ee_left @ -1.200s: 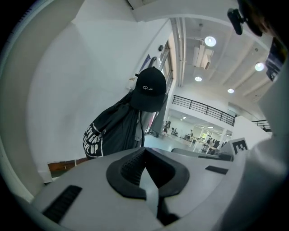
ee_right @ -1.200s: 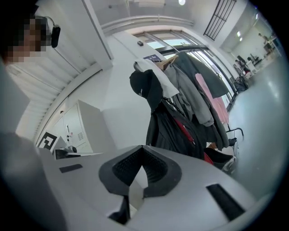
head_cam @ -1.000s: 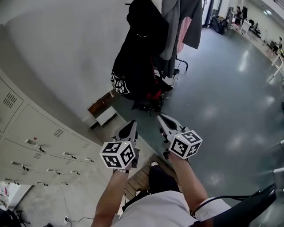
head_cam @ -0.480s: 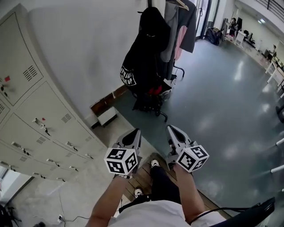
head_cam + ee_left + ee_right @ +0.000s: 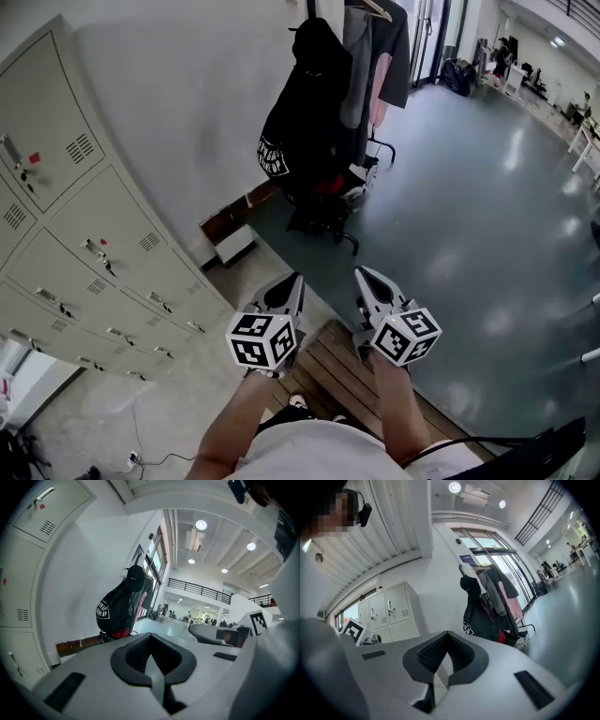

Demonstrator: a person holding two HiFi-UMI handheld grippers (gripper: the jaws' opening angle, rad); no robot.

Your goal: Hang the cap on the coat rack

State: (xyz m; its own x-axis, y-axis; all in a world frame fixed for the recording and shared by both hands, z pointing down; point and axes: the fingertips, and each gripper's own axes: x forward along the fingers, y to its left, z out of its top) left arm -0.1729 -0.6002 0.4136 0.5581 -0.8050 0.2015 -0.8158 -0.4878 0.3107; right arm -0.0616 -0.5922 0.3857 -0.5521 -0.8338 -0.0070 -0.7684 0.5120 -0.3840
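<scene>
A black cap [image 5: 315,39] sits at the top of the coat rack [image 5: 310,9], above a black bag with a white print [image 5: 300,127]. The left gripper view shows the cap [image 5: 136,577] far ahead, and the right gripper view shows the cap [image 5: 469,584] too. My left gripper [image 5: 289,285] and right gripper [image 5: 367,278] hang side by side, well short of the rack and pointing toward it. Both are shut with nothing between the pads, as the left gripper [image 5: 151,654] and right gripper [image 5: 447,657] show in their own views.
Grey lockers [image 5: 84,234] line the wall at the left. A wooden slatted platform [image 5: 330,367] lies under my feet. A white box [image 5: 234,246] sits by the wall. Grey and pink garments [image 5: 361,56] hang on the rack over a chair base [image 5: 328,223]. Glossy floor [image 5: 487,206] stretches right.
The head view has shifted, so more of the lockers shows and the rack sits a little further off. Both grippers stay shut, side by side, slightly lower in the picture.
</scene>
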